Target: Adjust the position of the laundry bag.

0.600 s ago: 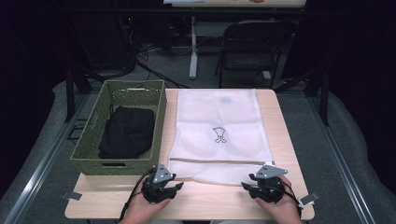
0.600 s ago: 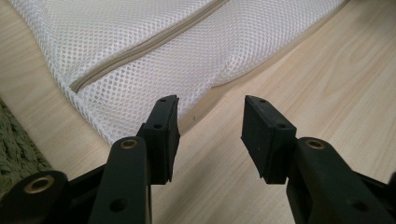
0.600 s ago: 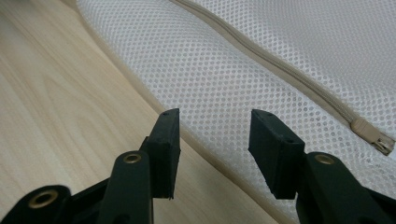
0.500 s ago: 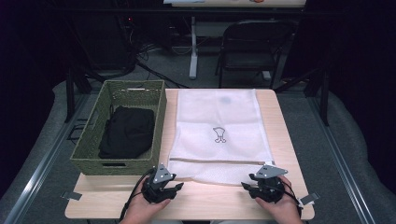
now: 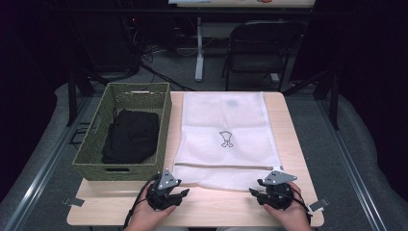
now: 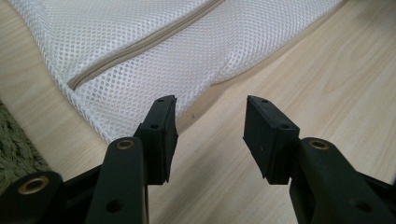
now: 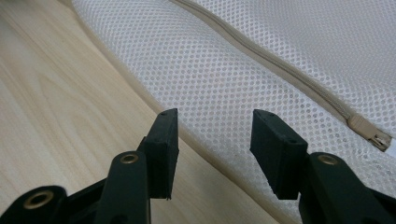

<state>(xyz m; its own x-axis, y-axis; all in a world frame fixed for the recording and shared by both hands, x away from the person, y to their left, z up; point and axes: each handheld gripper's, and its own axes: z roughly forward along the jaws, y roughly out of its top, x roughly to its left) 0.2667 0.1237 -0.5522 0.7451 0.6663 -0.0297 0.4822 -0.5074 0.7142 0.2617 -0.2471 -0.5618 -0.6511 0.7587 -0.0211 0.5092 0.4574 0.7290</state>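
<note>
Nothing has shifted since earlier; both grippers (image 5: 166, 195) (image 5: 275, 191) are held open, empty, before the mesh bag (image 5: 226, 137), whose near edge should be pinched squarely.

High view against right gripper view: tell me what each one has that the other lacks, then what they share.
High view alone: the green woven basket holding a black cloth, a folding chair behind the table, and the left gripper. Right gripper view alone: the mesh weave and the zipper pull close up, seen between open jaws with nothing between them. Both: the white mesh bag, its zipper, the wooden table and the right gripper.
</note>
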